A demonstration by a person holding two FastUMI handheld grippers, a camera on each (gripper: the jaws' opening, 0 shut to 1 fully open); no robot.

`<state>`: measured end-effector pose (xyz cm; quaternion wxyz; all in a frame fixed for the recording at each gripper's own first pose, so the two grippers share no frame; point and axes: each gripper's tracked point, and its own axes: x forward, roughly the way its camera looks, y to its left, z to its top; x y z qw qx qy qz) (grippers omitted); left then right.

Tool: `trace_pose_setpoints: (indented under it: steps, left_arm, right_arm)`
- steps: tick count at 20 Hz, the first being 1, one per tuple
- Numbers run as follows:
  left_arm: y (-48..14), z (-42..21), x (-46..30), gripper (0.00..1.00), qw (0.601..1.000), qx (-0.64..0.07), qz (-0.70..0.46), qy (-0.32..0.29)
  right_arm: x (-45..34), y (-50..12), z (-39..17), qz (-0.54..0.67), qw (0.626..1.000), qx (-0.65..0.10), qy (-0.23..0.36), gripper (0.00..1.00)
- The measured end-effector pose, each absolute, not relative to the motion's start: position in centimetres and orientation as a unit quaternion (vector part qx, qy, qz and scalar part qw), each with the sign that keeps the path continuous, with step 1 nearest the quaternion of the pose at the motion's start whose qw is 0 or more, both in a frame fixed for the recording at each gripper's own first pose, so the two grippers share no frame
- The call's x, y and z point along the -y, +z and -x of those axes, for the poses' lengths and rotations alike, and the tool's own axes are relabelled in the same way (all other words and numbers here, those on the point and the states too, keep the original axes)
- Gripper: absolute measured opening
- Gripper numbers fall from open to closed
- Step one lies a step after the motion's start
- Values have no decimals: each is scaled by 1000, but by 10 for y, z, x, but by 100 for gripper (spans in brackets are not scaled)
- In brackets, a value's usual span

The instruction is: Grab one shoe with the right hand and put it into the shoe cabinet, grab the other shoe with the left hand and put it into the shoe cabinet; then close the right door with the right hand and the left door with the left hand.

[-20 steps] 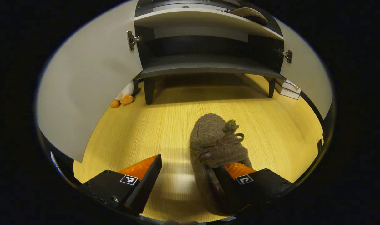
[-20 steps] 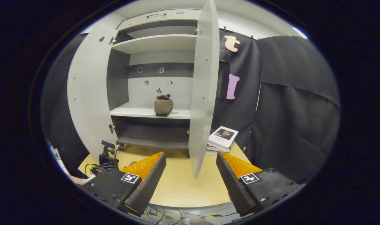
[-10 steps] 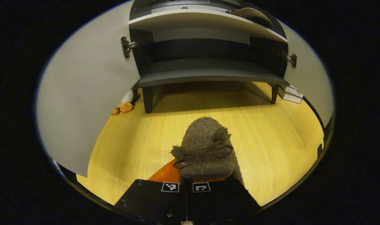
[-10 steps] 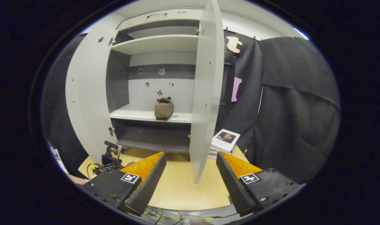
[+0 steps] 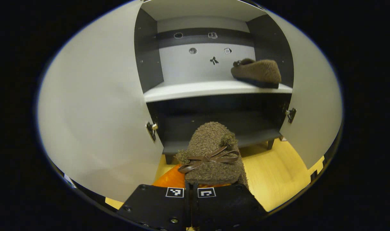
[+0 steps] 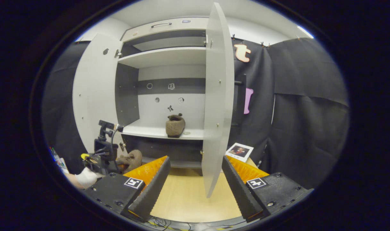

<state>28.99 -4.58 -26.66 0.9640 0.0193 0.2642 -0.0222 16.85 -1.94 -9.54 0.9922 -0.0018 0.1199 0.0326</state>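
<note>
The left gripper (image 5: pixel 191 187), clamped on a shoe (image 5: pixel 211 154) pointing toward the cabinet, sits below the shelf (image 5: pixel 195 89); the right gripper (image 6: pixel 195 186) hangs open, empty.

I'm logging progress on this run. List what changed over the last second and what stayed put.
The left tongs, open around the second slipper a second ago, shut on its heel and lifted it off the floor toward the cabinet's white shelf. The first slipper stayed on that shelf, both doors stayed open, and the right tongs stayed open, holding nothing.
</note>
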Motion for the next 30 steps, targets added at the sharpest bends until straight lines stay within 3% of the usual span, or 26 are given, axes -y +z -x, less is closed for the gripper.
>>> trace_pose_setpoints:
  steps: [6, 13, 17, 21, 26, 30]
  left_arm:
    - [-153, -371, 53, 1, 981, -190, -17, -17]
    - [-94, -486, 54, 1, 986, -166, -5, 1]
    - [-94, -552, 62, 1, 986, -163, -34, 16]
    - [-138, -592, 68, 1, 974, -225, -10, 26]
    - [-177, -602, 64, 1, 956, -287, -45, 26]
    - [-176, -602, 64, 10, 950, -302, -72, 10]
  right_arm:
    - [29, -100, -171, -7, 992, -124, 39, 100]
    - [44, -105, -171, -8, 990, -133, 35, 100]
    - [48, -107, -167, -6, 990, -135, 33, 100]
    - [57, -110, -166, -5, 990, -140, 23, 100]
    - [66, -114, -164, -10, 988, -154, 9, 100]
    - [61, -113, -164, -13, 988, -156, 15, 100]
